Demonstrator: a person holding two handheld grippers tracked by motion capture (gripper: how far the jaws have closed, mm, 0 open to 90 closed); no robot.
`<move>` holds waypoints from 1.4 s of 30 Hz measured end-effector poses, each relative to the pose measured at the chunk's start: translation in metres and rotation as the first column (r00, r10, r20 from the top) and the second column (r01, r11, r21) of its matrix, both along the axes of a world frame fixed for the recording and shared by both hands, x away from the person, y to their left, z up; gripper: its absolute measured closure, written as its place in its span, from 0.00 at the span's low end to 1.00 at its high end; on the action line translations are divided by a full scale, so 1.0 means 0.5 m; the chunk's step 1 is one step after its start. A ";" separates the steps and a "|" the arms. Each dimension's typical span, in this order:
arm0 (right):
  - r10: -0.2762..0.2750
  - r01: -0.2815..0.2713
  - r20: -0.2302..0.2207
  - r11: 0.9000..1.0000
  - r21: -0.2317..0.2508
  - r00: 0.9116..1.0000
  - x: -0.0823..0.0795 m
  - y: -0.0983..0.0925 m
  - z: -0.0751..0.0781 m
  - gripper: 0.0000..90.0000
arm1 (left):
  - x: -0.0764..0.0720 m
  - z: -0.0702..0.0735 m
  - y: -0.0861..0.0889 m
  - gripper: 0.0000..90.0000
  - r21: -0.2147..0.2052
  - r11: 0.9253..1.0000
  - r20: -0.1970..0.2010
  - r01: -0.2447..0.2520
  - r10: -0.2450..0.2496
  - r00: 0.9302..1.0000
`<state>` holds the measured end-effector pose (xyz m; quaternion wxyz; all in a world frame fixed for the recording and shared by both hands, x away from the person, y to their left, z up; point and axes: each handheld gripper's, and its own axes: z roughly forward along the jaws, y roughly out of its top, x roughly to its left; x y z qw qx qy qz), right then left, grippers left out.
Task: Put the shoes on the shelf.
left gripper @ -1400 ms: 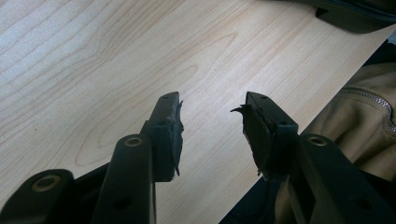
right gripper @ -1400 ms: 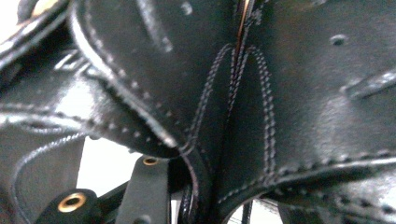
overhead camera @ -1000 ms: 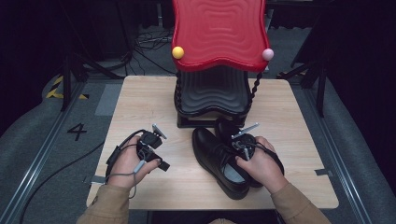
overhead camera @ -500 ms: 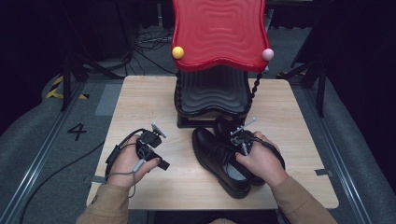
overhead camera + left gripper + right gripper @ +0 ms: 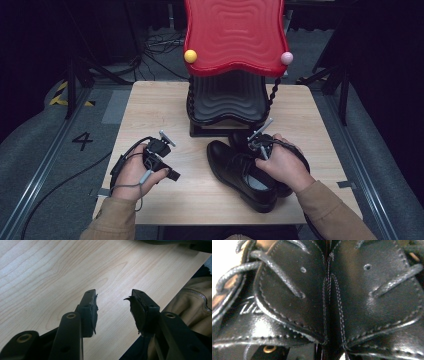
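Shoes [image 5: 247, 175], a pair of black leather lace-ups, lie side by side on the near right part of the wooden surface [image 5: 150, 107], just in front of a red-and-black shoe rack [image 5: 232, 50] that stands at the far middle. The right gripper [image 5: 256, 145] is down on the pair where the two meet; its own view looks straight onto the two inner sides [image 5: 328, 297] of the shoes pressed together, laces [image 5: 279, 272] trailing across the leather. Its jaws have just been closing and appear clamped on the two uppers at once, though the pads themselves are hidden under the leather. The left gripper [image 5: 159, 157] rests well apart on the near left of the surface, jaws apart over bare wood [image 5: 113, 312] with nothing between them. The work in hand looks like lifting both shoes together toward the rack. To do it well, the grip should stay firm and deep on both inner sides, since a shallow pinch could let one shoe slide out; the lift should rise straight and slowly so the heavy toes do not swing, and the pair should clear the lower shelf's edge before moving forward. The free left gripper could steady the toes if they sag.
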<state>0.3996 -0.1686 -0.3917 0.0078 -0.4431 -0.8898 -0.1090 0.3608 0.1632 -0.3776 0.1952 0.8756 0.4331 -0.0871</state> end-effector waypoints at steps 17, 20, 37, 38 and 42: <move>-0.011 0.010 -0.053 1.000 -0.011 0.999 -0.023 -0.039 0.148 0.90 | -0.002 0.008 0.022 0.63 -0.024 0.999 0.006 -0.030 0.030 1.000; -0.004 0.004 -0.054 1.000 -0.011 0.999 -0.028 -0.045 0.178 0.91 | -0.001 0.008 0.025 0.63 -0.024 0.999 0.005 -0.026 0.026 1.000; 0.019 -0.017 -0.058 0.999 0.038 0.998 -0.060 -0.077 0.345 0.90 | -0.003 0.010 0.034 0.63 -0.033 0.998 0.006 -0.046 0.046 0.999; 0.021 -0.019 -0.056 0.999 0.039 0.998 -0.061 -0.077 0.353 0.90 | -0.003 0.010 0.034 0.63 -0.034 0.998 0.007 -0.046 0.047 0.999; 0.015 -0.013 -0.035 0.999 0.040 0.999 -0.065 -0.080 0.388 0.90 | -0.001 0.009 0.039 0.63 -0.036 0.998 0.005 -0.045 0.045 0.999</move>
